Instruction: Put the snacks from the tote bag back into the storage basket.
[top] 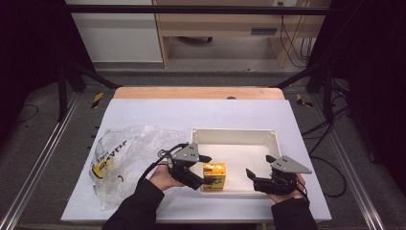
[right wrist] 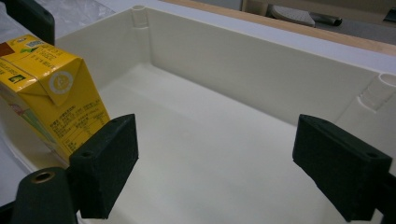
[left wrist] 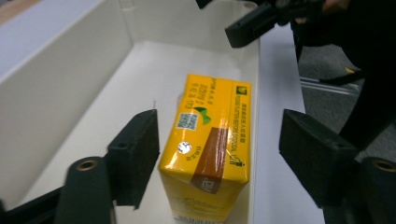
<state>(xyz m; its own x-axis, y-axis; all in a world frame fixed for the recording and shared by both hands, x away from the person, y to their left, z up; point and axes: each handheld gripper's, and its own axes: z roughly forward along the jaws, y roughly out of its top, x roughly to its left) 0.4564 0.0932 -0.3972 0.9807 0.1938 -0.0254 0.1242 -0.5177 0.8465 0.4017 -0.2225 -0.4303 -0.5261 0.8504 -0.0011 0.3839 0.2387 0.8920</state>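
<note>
White board (top: 143, 112) covers the table, carrying a cream plastic tray (top: 234, 136) right of centre and a crumpled clear plastic bag (top: 122, 158) to its left. Inside the tray's near left corner stands a yellow drink carton (top: 214, 175). Around it, the left gripper (left wrist: 219, 144) has its jaws apart, neither touching. At the tray's near right, the right gripper (right wrist: 224, 161) hangs spread wide, holding nothing.
</note>
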